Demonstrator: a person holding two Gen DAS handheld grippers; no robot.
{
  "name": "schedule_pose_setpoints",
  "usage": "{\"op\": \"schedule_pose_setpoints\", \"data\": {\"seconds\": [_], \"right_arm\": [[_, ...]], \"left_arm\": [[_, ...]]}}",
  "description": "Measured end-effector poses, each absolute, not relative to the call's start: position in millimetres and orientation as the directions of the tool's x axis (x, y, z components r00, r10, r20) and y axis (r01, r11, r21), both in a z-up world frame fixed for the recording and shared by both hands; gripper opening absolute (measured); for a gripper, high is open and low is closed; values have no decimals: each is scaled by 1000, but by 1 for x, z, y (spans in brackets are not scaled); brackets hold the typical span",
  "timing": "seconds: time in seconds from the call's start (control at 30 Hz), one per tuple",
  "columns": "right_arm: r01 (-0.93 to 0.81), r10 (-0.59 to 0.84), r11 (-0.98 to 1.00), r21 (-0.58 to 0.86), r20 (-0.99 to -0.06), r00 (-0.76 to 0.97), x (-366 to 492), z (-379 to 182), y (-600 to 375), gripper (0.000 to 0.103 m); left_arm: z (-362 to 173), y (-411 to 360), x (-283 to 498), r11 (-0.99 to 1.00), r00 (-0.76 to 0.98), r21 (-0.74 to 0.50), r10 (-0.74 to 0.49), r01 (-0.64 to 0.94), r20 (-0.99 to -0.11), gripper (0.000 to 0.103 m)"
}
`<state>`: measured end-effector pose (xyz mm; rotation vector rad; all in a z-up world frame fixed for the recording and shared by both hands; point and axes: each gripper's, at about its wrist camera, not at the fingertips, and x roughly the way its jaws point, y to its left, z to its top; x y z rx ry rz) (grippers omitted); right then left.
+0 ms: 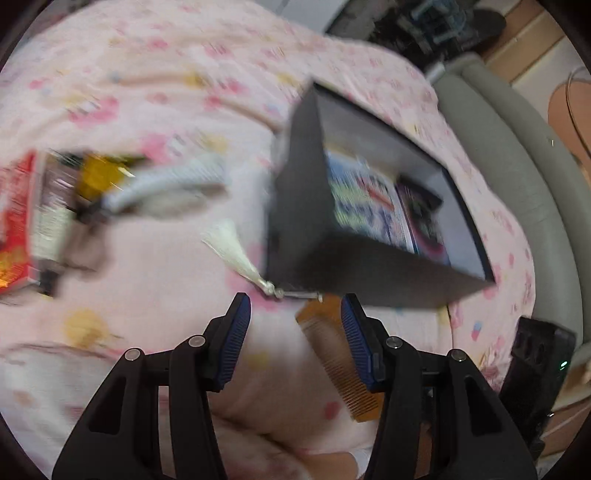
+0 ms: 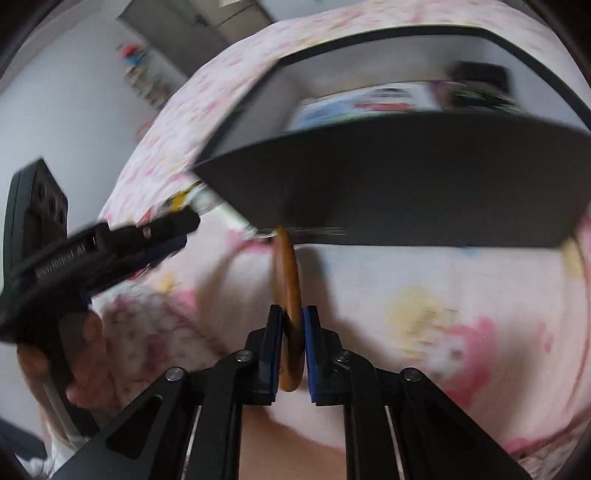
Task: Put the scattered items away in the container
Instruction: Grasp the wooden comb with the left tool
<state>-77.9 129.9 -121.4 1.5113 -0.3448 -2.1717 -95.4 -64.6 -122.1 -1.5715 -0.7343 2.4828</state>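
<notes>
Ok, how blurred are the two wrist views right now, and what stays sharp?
Left wrist view: the black box and the items at left smear badly; the left gripper stays crisp. Right wrist view: box and bedsheet streak; the right gripper and the wooden comb read fairly clearly.

Around the bed: bedding, frame and room edge

A pink floral bedspread covers the bed, printed with pink and yellow blotches and lying in soft folds. Along the bed's right edge runs a padded grey-green bed frame, curving round the corner. Beyond it lies a wooden floor with pale boards, and at the far end of the bed sits a dark blurred heap of clutter, too smeared to make out. In the right wrist view a white wall rises past the bed's left edge, with a small colourful blurred object against it.
</notes>
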Motion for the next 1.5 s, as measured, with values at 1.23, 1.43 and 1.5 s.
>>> {"op": "schedule_pose_setpoints", "data": {"seconds": [1.23, 1.43, 1.5], "right_arm": [[-116, -407, -866, 487, -819, -405, -71, -133, 224, 36], [-178, -402, -846, 503, -819, -409, -67, -136, 239, 36], [-201, -388, -847, 493, -830, -401, -72, -141, 227, 36]], "left_arm": [[-158, 21, -115, -925, -371, -376, 369, -56, -852, 26], [-153, 2, -110, -861, -381, -508, 474, -15, -793, 26], [-158, 1, -118, -869, -378, -494, 451, 21, -809, 26]]}}
